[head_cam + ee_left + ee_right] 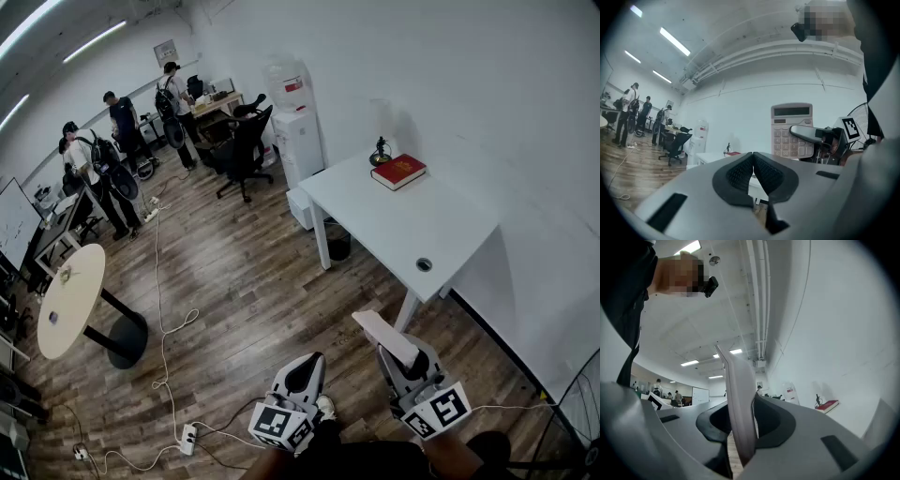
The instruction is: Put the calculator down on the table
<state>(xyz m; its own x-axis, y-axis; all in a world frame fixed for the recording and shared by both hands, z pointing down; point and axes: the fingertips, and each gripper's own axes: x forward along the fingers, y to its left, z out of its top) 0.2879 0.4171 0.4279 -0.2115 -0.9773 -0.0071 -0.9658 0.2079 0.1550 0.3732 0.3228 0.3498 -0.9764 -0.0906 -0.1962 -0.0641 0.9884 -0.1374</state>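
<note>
A pale calculator [384,336] sticks forward out of my right gripper [398,349], which is shut on its lower end, above the wooden floor just short of the white table [403,230]. In the right gripper view the calculator [739,399] stands edge-on, pinched between the two dark pads. From the left gripper view its keypad face [791,130] shows upright, with a jaw of the right gripper [812,134] across it. My left gripper [302,364] hangs beside the right one, shut and empty; its pads [740,172] meet with nothing between them.
On the table lie a red book [398,172], a small dark ornament [380,153] and a cable hole [425,264]. A water dispenser [296,131], an office chair [246,141], a round table [70,295], floor cables with a power strip [187,437] and several people [98,164] lie to the left.
</note>
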